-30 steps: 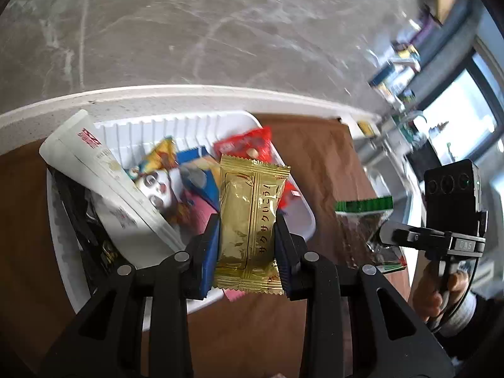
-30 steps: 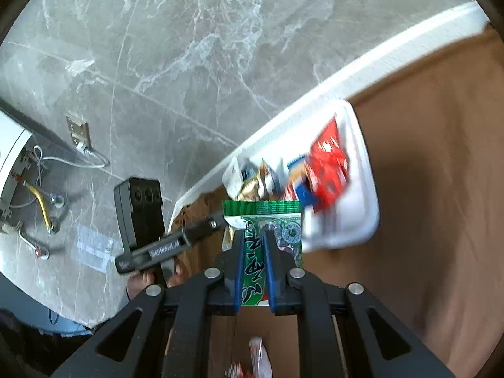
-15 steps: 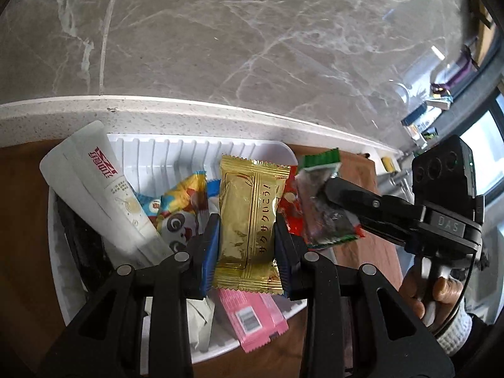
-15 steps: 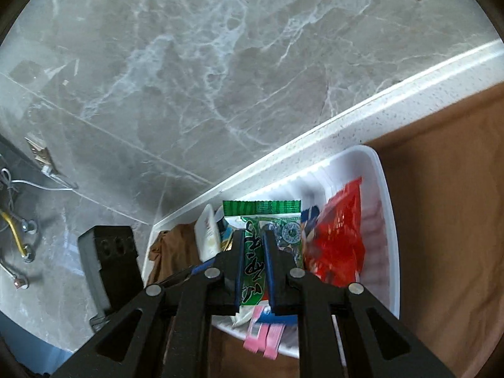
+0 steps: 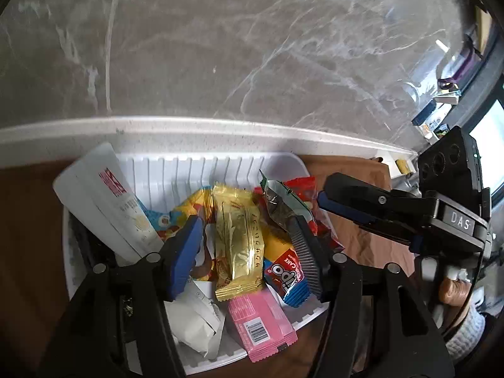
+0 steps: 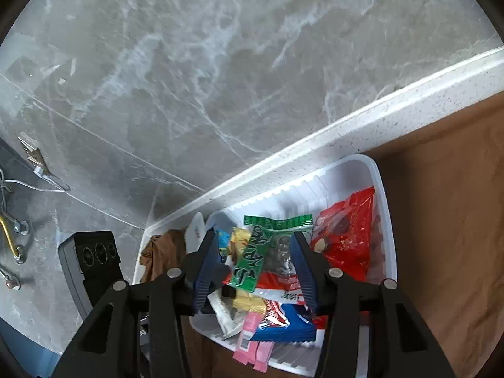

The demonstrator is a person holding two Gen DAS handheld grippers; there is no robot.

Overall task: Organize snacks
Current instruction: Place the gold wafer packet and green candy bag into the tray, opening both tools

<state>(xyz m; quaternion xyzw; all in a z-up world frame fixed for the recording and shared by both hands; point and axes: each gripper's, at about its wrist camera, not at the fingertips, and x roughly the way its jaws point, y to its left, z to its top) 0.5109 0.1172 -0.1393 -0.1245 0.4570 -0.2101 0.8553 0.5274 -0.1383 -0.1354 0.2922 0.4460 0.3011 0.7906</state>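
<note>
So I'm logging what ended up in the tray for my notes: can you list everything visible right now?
white ribbed tray: 1, white, on the brown surface by the speckled ledge
gold snack packet: 1, gold, on the pile between the left fingers
green snack packet: 1, green and clear, on the pile between the right fingers
red snack bag: 1, red, right side of tray
pink packet: 1, pink, near edge of tray
blue and red cake packet: 1, beside the gold one
white tube-shaped pack: 1, white, left side of tray
marble wall: grey, behind
left gripper: open
right gripper: open
</note>
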